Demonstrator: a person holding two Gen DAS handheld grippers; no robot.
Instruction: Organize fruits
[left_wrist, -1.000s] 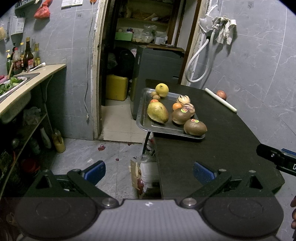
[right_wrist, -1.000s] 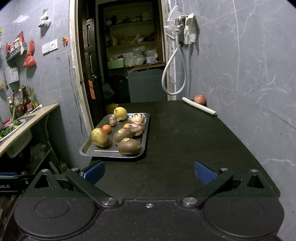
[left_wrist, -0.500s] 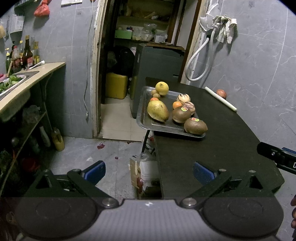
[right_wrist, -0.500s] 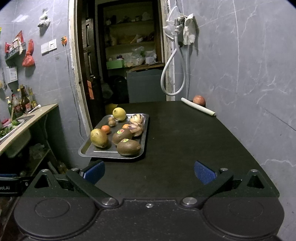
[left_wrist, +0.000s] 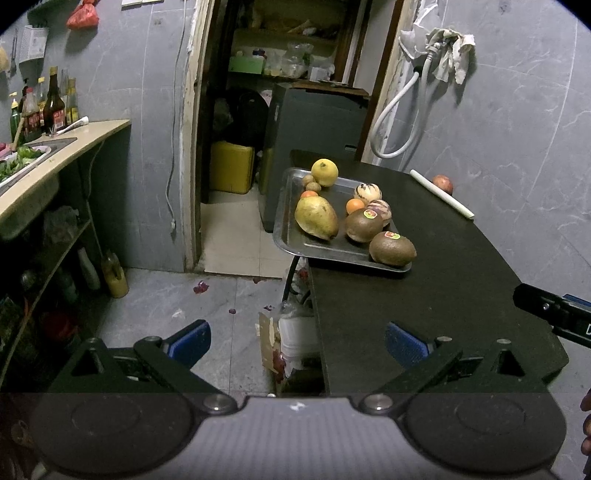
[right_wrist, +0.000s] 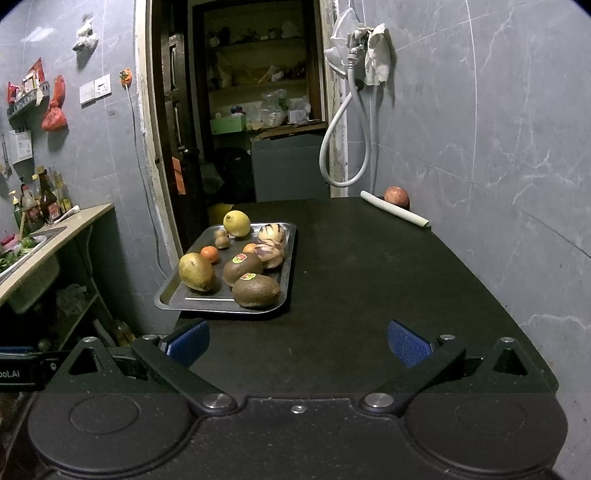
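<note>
On the bench (right_wrist: 369, 277) | both our tongs (left_wrist: 297, 338) (right_wrist: 298, 341) gape empty | nearest brown fruit (right_wrist: 255, 290) looks firm (smooth-skinned), so we'd pinch its middle.

One metal tray (right_wrist: 289, 258) sits at the left edge of the counter (right_wrist: 369, 280). It carries two large brown stickered fruits (right_wrist: 255, 290), one yellow-green mango (right_wrist: 196, 272), one yellow citrus (right_wrist: 236, 223), two small oranges (right_wrist: 209, 253), two small brown fruits (right_wrist: 222, 241) and two pale striped fruits (right_wrist: 271, 233). One red fruit (right_wrist: 396, 195) and one white roll (right_wrist: 395, 213) lie at the counter's far right corner.
</note>
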